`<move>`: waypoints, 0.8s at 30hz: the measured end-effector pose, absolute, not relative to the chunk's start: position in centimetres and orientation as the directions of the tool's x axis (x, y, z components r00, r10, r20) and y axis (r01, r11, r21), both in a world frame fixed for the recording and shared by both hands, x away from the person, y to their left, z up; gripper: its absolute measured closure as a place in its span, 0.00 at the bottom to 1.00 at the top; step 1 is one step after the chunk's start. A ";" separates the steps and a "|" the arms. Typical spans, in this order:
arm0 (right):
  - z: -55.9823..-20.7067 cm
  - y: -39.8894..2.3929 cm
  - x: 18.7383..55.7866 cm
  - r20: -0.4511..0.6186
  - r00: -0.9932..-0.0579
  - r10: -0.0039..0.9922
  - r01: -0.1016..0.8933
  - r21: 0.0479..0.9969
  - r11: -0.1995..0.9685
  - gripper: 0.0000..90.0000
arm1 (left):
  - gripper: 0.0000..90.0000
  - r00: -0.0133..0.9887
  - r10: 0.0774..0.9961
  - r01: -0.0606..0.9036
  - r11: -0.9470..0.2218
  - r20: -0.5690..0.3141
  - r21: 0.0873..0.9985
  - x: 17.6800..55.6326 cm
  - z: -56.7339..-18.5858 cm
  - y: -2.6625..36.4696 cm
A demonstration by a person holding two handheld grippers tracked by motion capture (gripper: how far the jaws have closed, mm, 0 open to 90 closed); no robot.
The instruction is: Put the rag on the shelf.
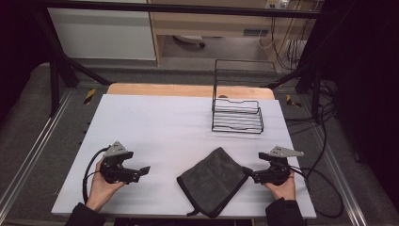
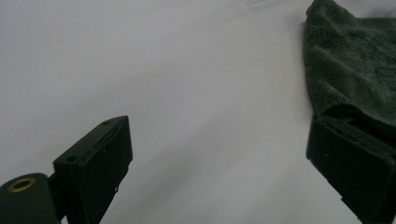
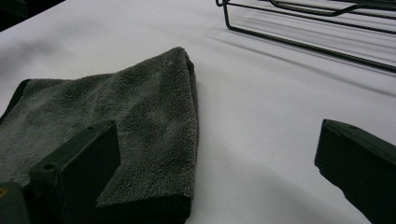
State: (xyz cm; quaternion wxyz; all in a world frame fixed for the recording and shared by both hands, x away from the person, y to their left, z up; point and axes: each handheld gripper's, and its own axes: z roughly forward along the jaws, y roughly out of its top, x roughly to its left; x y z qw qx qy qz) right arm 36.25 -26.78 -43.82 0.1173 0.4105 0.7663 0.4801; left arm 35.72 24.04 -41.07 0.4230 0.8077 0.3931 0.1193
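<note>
White tabletop [image 1: 155, 122] carries a folded grey cloth [image 1: 214, 179] near its front edge, between the released left tool [image 1: 143, 170] and released right tool [image 1: 248, 173], which should pinch the nearest corner low.

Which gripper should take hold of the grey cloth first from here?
Right. The right gripper sits open at the edge of the folded grey cloth, one jaw already over it. The left gripper, also open, stands apart from it across bare table.
</note>
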 end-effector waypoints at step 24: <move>-44.1 -26.3 36.4 0.208 -0.640 0.740 0.526 0.820 0.224 0.02 | 0.32 0.744 0.638 0.559 -0.430 -0.199 0.709 35.9 -41.4 14.1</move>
